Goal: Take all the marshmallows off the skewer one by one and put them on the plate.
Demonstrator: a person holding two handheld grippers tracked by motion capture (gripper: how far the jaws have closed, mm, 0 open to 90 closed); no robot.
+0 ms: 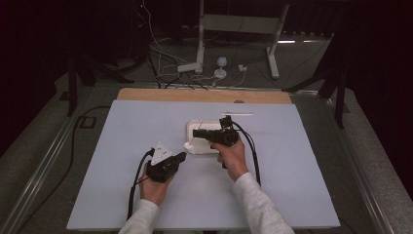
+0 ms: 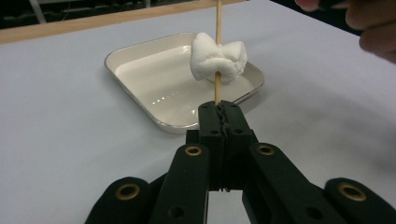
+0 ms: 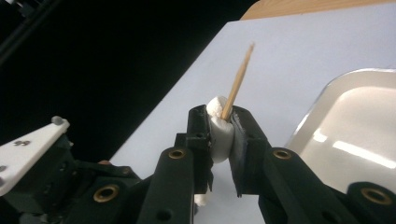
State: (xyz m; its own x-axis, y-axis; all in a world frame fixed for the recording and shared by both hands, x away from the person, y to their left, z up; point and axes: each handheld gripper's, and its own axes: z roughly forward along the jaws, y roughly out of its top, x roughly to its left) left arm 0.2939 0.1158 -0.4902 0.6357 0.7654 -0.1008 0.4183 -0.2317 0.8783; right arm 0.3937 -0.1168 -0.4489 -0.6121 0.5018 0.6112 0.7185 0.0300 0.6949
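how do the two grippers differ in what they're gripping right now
The left gripper is shut on the bare end of the wooden skewer; the right gripper is shut on the marshmallow threaded on it. The left jaws meet almost fully; the right jaws stay apart around the squashed marshmallow. Both have black jaws and work beside the white tray.

Light grey sleeves (image 1: pixel 258 204); black fingers (image 2: pixel 219 121) with brass-ringed screws, black trailing cables (image 1: pixel 254 151).

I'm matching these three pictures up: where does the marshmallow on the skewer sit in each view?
High view: marshmallow at the tray's near-left corner, centre frame.
Left gripper view: upper centre, speared on the skewer, above the tray.
Right gripper view: centre, pinched in the right gripper.
Shared landmark: the white tray.
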